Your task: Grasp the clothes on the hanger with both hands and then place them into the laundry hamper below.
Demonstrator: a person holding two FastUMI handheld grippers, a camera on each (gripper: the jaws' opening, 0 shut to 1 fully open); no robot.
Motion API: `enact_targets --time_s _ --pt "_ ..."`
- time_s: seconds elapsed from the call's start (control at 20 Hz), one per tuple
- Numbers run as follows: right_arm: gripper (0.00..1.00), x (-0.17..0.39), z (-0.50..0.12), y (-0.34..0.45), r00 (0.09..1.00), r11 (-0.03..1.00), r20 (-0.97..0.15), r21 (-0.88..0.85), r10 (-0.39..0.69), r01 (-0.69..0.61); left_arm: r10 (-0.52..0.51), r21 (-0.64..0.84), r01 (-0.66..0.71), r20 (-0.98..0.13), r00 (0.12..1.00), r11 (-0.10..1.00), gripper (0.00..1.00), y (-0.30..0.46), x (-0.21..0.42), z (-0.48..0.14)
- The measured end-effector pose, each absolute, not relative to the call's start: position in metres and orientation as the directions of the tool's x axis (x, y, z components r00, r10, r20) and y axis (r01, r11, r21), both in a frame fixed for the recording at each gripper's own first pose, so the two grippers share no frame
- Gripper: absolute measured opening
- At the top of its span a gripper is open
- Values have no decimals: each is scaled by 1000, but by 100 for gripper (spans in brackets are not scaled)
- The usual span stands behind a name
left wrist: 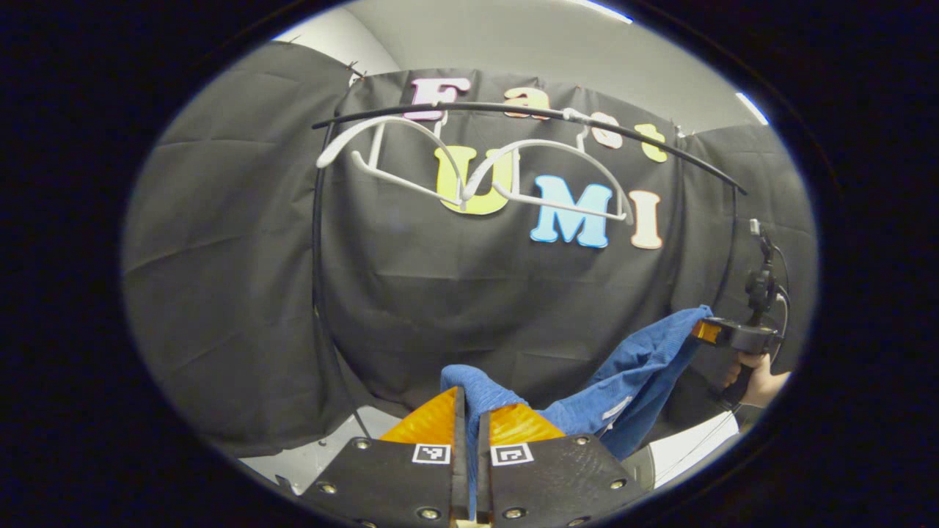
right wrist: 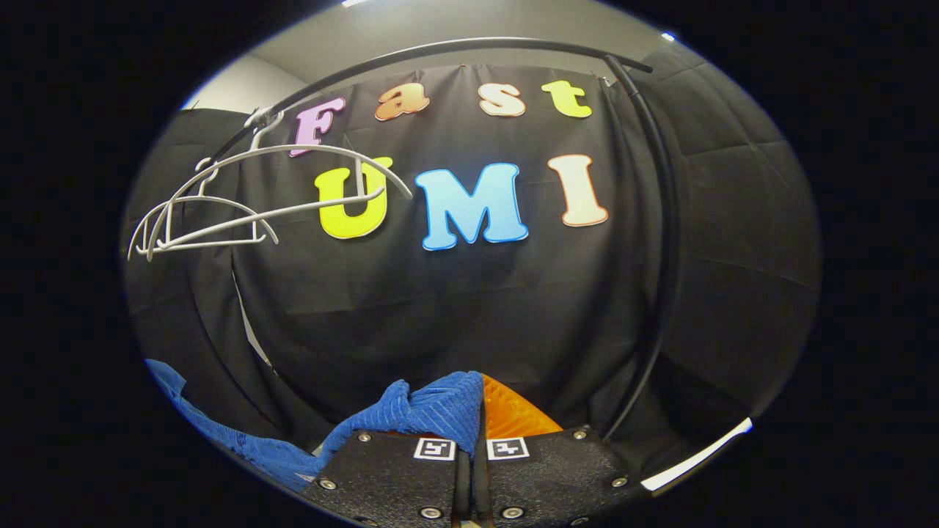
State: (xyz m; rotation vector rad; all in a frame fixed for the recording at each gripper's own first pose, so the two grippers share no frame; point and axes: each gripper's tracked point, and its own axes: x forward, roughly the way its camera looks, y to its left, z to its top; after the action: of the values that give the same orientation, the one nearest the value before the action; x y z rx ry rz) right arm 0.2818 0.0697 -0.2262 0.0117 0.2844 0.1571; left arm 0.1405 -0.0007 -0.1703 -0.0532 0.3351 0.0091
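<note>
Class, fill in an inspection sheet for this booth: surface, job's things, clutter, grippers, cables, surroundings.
Surface: pale floor strip under the cloth.
Job's things: blue garment off the white hangers, stretched between both grippers; hamper nothing seen.
Clutter: nothing seen.
Grippers: left gripper shut on the garment; right gripper shut on it too.
Cables: thin cable by the far gripper's handle.
Surroundings: black rail, black cloth wall.

Black wrinkled cloth (left wrist: 242,293) drapes the booth on every side, hanging in broad panels. Above it rises a plain grey wall (left wrist: 513,44), with bright strip lights (left wrist: 752,108) glaring at the upper edge. A thin black metal clothes rail (right wrist: 660,220) arches across the cloth and bends down beside it.
</note>
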Motion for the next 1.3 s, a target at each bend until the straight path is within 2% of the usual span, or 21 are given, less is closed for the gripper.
enact_targets --time_s 0.25,0.45,0.75,0.95,1.3 --pt "2 207 -232 50 948 999 -317 17 32 -28 -114 -46 104 -338 934 993 5 4 121 -175" --pt "2 167 -254 54 927 1000 -376 -4 -16 16 -189 -56 181 -354 916 982 5 1 113 -201" --pt "2 119 -314 84 864 1000 -503 -16 4 -15 -247 -62 246 -448 859 967 5 -10 101 -270" --pt "2 104 -368 93 793 1000 -609 5 10 -9 -279 -95 270 -521 806 958 6 -16 108 -320" --pt "2 77 -447 91 694 1000 -720 17 -2 21 -300 -132 281 -621 724 951 6 -32 109 -377"
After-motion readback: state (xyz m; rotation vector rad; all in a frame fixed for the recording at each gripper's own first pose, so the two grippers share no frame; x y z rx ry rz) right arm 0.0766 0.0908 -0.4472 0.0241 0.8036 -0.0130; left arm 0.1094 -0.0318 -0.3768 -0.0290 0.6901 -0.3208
